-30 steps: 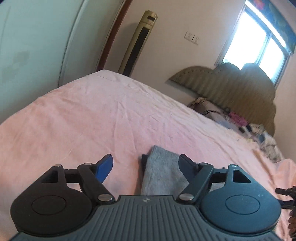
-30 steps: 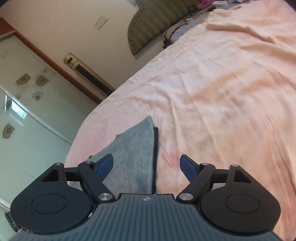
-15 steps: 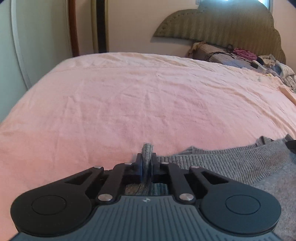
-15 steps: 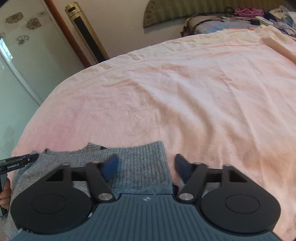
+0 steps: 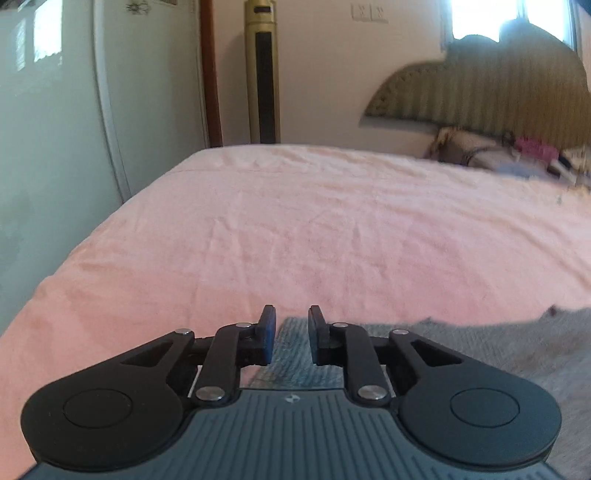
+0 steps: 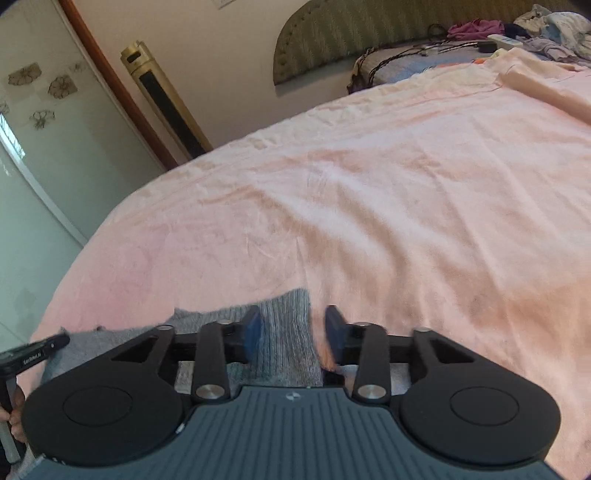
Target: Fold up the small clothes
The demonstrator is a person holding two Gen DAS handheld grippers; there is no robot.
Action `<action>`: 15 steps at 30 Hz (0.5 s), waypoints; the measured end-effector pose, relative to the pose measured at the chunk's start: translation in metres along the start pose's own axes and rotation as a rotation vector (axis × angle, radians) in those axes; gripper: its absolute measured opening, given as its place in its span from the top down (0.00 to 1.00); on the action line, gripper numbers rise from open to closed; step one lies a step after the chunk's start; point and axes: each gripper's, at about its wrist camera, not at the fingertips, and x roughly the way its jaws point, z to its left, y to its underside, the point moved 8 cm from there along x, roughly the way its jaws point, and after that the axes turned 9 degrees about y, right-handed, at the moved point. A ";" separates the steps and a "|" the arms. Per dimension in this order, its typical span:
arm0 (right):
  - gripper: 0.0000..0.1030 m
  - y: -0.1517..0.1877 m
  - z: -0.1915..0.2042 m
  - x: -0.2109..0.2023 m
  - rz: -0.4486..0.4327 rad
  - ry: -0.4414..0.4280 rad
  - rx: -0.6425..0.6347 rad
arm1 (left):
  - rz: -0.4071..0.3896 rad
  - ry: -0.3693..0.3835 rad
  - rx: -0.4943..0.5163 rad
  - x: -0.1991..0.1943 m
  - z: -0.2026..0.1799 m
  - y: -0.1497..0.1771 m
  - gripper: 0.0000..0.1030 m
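Note:
A grey knit garment (image 5: 498, 343) lies flat on the pink bed sheet (image 5: 314, 229), near the sheet's front edge. In the left wrist view its ribbed left end shows in the gap of my left gripper (image 5: 290, 319). Those jaws are opening and the blue pads stand clear of the cloth. In the right wrist view the right corner of the grey garment (image 6: 288, 347) lies between the fingers of my right gripper (image 6: 293, 321). Its jaws are opening too, wider than the left, and nothing is pinched.
The pink sheet (image 6: 369, 203) stretches far ahead to a padded headboard (image 5: 480, 92) with loose clothes (image 6: 546, 26) piled there. A gold tower fan (image 5: 263, 74) and wardrobe doors (image 5: 55, 129) stand beyond the bed's left side. A person's hand (image 6: 16, 413) shows at the lower left.
Both grippers went from wide open over the garment to closing on its edge, the left fully shut on it. Now both jaws have parted and the cloth lies released on the sheet.

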 end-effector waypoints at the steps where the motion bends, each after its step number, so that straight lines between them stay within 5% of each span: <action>1: 0.51 -0.004 0.007 -0.012 -0.033 -0.010 -0.014 | -0.035 0.054 -0.034 -0.008 -0.008 -0.004 0.58; 2: 0.50 -0.007 0.017 -0.022 -0.059 -0.040 -0.018 | -0.050 0.085 -0.048 -0.011 -0.019 -0.005 0.44; 3: 0.45 -0.005 0.028 -0.027 -0.067 -0.075 -0.008 | -0.055 0.093 -0.047 -0.010 -0.030 -0.005 0.19; 5: 0.33 0.009 0.054 -0.021 -0.029 -0.133 -0.031 | -0.051 0.094 0.032 0.002 -0.054 0.002 0.16; 8: 0.29 0.039 0.071 0.014 0.034 -0.011 -0.181 | 0.114 -0.022 0.099 0.038 -0.048 0.031 0.16; 10: 0.27 0.050 0.063 0.024 -0.001 0.041 -0.265 | 0.111 0.039 0.039 0.042 -0.030 0.039 0.13; 15: 0.24 0.044 0.049 0.030 -0.004 0.055 -0.242 | 0.133 -0.008 0.075 0.050 -0.028 0.036 0.05</action>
